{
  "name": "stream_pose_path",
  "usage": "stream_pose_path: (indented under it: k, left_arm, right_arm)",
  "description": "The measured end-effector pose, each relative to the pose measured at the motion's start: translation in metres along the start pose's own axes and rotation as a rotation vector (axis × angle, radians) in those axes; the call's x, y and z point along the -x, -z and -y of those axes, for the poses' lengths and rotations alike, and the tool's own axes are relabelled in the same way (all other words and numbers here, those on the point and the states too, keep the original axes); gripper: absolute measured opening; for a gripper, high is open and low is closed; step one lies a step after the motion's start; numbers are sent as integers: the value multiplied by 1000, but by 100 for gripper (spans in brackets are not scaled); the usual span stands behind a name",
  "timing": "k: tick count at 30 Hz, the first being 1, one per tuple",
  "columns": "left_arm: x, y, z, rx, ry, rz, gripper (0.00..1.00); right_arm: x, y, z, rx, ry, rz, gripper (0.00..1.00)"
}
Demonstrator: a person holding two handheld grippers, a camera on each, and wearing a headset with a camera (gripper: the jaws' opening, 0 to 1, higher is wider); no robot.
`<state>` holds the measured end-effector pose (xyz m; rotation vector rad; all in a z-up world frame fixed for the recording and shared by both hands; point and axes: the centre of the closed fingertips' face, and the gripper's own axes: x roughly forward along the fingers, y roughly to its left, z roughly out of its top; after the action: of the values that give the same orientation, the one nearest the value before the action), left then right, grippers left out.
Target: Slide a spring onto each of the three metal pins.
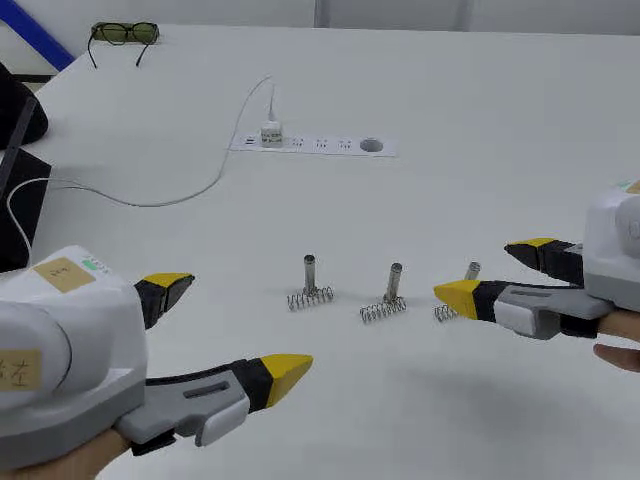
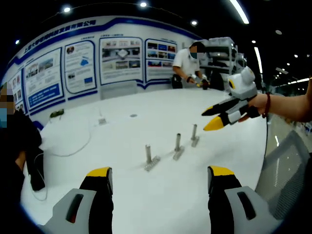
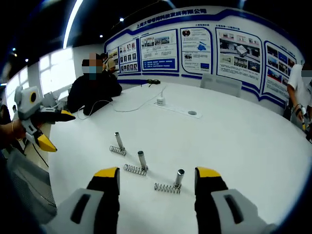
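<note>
Three short metal pins stand upright in a row on the white table: left pin, middle pin, right pin. A spring lies flat at each pin's foot: left spring, middle spring, right spring. My left gripper is open, low at the near left, well short of the pins. My right gripper is open and hovers right beside the right pin, with the nearest spring lying between its yellow tips. Neither gripper holds anything.
A white power strip with a plug and a looping cable lies behind the pins. Green glasses rest at the far left. Dark gear sits at the left edge. One person sits at the table; another stands beyond it.
</note>
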<state>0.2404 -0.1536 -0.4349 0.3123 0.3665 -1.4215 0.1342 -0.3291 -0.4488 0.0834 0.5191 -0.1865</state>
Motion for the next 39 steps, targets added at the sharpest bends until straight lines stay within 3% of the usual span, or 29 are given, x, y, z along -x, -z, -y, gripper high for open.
stream_pose_path:
  k: [10,16,18,20,22,32,34,39]
  left_arm:
    - [-27,11,-8,35,86,-17,69]
    - [-46,22,-14,-20,116,-36,60]
    - [-50,25,-16,-30,120,-48,55]
    - [-57,30,-19,-81,121,-67,53]
    - [-63,32,-21,-77,130,-73,51]
    - [-89,39,-23,-101,190,-75,39]
    - [-94,46,-23,-99,199,-116,36]
    - [-104,50,-24,-104,228,-115,33]
  right_arm:
    - [9,-3,-16,20,-67,60,68]
    - [12,-6,-22,39,-96,90,68]
    - [14,-7,-24,32,-105,101,68]
    - [16,-10,-26,-5,-118,127,68]
    - [18,-11,-29,-20,-132,141,68]
    - [20,-3,-34,-24,-149,132,70]
    - [21,2,-38,-43,-164,111,69]
    - [21,15,-40,-49,-167,77,66]
